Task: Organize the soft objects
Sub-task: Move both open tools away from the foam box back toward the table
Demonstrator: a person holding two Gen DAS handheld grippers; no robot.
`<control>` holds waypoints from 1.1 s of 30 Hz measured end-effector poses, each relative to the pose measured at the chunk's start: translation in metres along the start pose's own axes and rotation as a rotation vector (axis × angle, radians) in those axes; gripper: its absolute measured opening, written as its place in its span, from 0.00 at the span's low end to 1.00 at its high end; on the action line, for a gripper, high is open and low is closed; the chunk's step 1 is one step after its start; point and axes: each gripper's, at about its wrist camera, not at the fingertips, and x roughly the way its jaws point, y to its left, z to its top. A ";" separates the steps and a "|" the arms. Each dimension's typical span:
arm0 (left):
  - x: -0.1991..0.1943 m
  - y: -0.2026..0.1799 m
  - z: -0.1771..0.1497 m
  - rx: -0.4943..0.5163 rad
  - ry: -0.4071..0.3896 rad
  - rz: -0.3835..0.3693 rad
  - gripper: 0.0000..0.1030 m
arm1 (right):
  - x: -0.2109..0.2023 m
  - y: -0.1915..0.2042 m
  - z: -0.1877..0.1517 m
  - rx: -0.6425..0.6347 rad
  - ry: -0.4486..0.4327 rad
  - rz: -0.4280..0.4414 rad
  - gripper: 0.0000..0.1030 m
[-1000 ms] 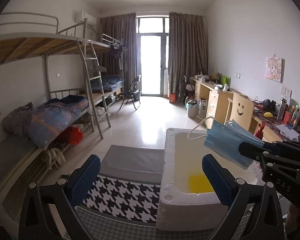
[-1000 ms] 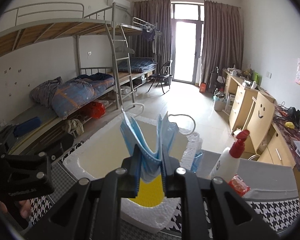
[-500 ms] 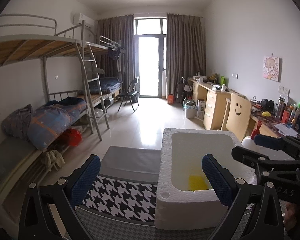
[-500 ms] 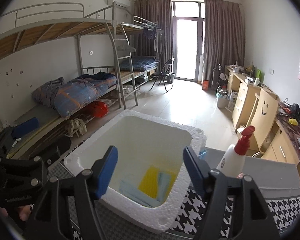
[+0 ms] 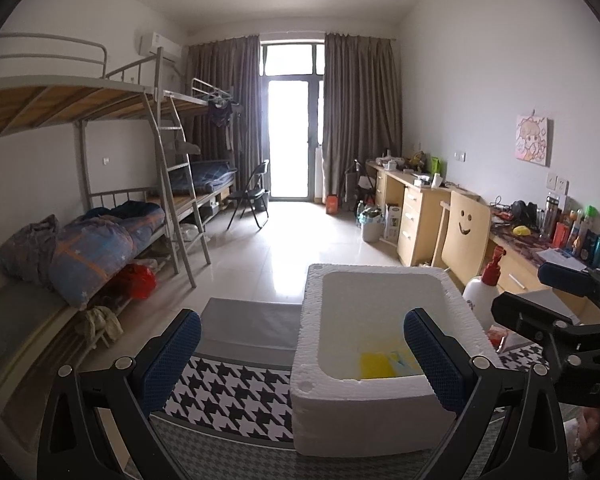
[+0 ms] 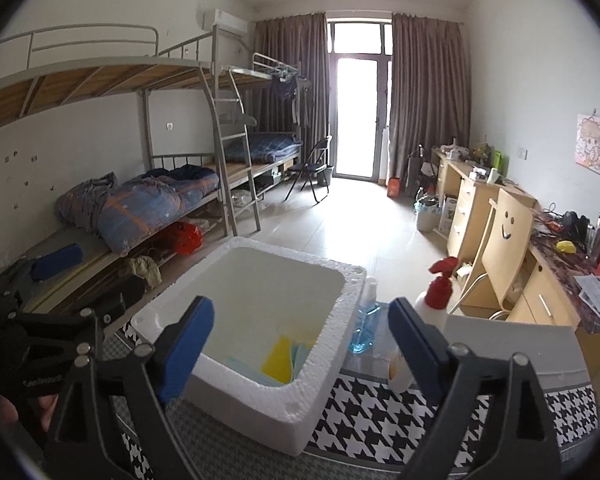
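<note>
Looking along the left gripper [image 5: 300,354], its jaws are standing spread and empty before the white foam box [image 5: 339,412], where a yellow cloth [image 5: 373,364] is lying on the floor of the box. Looking along the right gripper [image 6: 300,344], its jaws are opening with nothing between them, above the pale blue face mask [image 6: 240,362] lying beside the cloth. Both items look light and limp; pinching a free edge or fold seems best.

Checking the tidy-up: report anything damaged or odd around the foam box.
The foam box has a chipped, pitted rim at its near corner. Inside, the yellow cloth and blue mask lie loosely overlapped. Nothing spilled.
</note>
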 end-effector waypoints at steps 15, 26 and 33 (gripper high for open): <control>-0.023 -0.016 -0.001 0.021 -0.031 -0.046 0.99 | -0.029 -0.005 -0.009 0.004 -0.046 -0.010 0.90; -0.044 -0.033 -0.004 0.044 -0.058 -0.083 0.99 | -0.055 -0.013 -0.021 0.027 -0.072 -0.028 0.90; -0.058 -0.042 -0.009 0.057 -0.083 -0.102 0.99 | -0.070 -0.020 -0.028 0.046 -0.088 -0.042 0.90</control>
